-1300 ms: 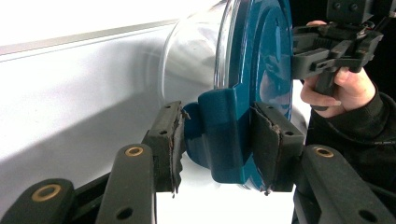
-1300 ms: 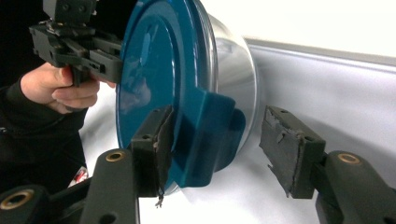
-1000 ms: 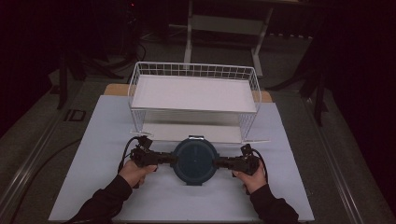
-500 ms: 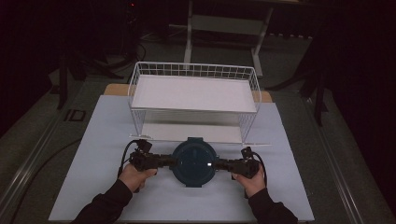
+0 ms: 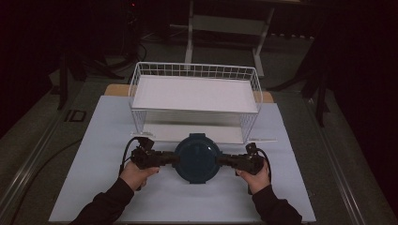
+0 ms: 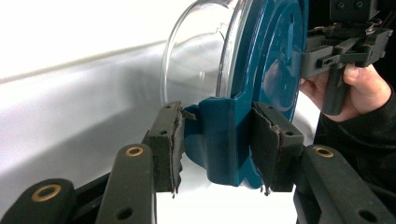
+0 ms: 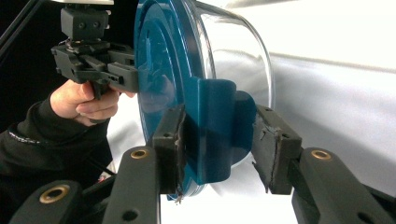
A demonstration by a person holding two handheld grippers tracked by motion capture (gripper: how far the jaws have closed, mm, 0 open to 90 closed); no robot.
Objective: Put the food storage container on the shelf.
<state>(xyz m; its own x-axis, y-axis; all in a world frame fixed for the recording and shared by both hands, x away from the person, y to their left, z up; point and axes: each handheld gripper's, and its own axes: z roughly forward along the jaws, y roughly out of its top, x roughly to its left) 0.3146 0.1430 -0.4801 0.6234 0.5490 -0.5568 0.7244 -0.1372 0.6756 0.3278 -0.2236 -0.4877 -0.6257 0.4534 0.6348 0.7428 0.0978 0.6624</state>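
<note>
In the high view, a round container (image 5: 197, 157) with a dark blue lid is seen between the left gripper (image 5: 170, 159) and the right gripper (image 5: 223, 161), each set against one side of it. It lies on the white mat (image 5: 94, 140), just ahead of the open front of a wire rack (image 5: 195, 93).

In the left gripper view, the jaws are closed on a blue clip (image 6: 219, 140) of the lid; both pads (image 6: 169, 140) press against it. The glass bowl (image 6: 196, 60) rises beyond the jaws, and the other hand (image 6: 362, 88) is seen farther off, at the opposite edge.

In the right gripper view, the opposite clip (image 7: 215, 126) sits between the jaws. One pad (image 7: 170, 140) is laid against the lid side; the other pad (image 7: 271, 144) stands beside the clip's outer lobe, and whether it presses there cannot be told. The jaws are held partly open, about as wide as the clip.

From here, the risk is judged to lie in the holds themselves. Only the clips are gripped, not the bowl, so a clip could be sprung open under load and the glass dropped. The pads look worn and frayed, so slipping is possible. If one side were lifted ahead of the other, the container could be tilted out of the looser right hold or knocked against the rack.
</note>
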